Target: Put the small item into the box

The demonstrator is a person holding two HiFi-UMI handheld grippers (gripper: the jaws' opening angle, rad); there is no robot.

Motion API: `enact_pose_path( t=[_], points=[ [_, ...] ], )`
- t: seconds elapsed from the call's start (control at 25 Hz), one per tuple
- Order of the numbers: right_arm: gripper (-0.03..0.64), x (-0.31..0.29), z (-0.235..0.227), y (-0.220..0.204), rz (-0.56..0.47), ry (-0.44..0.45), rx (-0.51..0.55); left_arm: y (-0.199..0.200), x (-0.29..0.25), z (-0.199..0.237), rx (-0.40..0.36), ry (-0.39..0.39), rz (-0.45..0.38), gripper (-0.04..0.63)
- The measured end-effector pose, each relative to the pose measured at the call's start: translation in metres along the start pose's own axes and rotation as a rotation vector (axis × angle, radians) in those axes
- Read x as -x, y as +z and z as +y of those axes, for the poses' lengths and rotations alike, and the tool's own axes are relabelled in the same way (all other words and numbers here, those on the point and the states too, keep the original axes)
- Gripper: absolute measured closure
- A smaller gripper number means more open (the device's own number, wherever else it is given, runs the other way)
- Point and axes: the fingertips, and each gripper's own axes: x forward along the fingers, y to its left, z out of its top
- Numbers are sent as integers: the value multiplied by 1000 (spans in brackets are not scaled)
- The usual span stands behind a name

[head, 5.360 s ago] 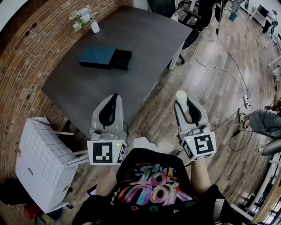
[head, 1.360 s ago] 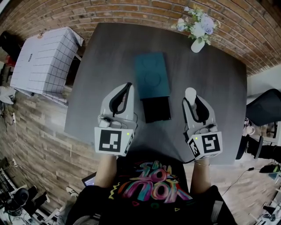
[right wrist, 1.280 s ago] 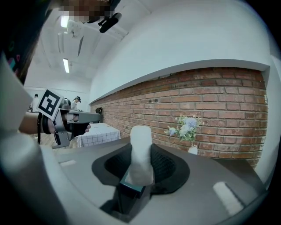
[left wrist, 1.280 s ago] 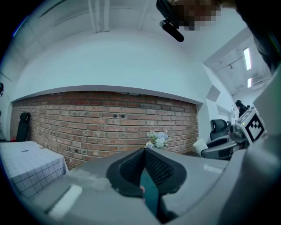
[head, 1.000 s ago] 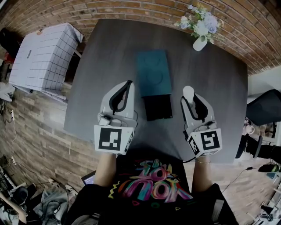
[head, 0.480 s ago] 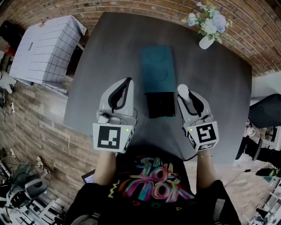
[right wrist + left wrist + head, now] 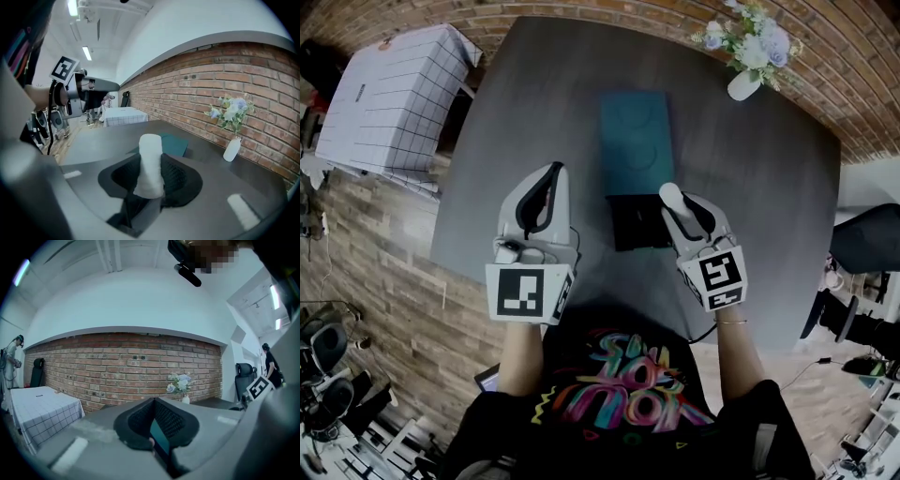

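Right gripper (image 7: 671, 194): clamped on the small item (image 7: 150, 140), a white roll held upright between the black pads and jutting well past the tips. Placed, in the head view, at the right edge of the open black tray (image 7: 636, 225) of the box (image 7: 636, 141); contact with the tray not determinable

Left gripper (image 7: 153, 400): tips pressed together, nothing pinched, only a sliver of teal visible through the slit behind them. Held just left of the tray, apart from it, above the dark grey table (image 7: 534, 103)

Teal body of the box lying lengthwise at mid-table, tray drawn out toward the person

Also noted: white vase of flowers (image 7: 742, 82) near the table's far right corner, before a brick wall (image 7: 117, 362); white grid-patterned cover (image 7: 389, 98) on a stand off the table's left side; black office chair (image 7: 862, 253) at the right; wooden floor (image 7: 384, 281) all round
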Motion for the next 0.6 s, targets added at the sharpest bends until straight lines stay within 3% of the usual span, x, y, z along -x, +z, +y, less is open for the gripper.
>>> enact_pose_path(
  t=[0.6],
  points=[
    [479, -41, 47, -51, 149, 178, 195, -6, -15, -12, 3, -33, 12, 594]
  ],
)
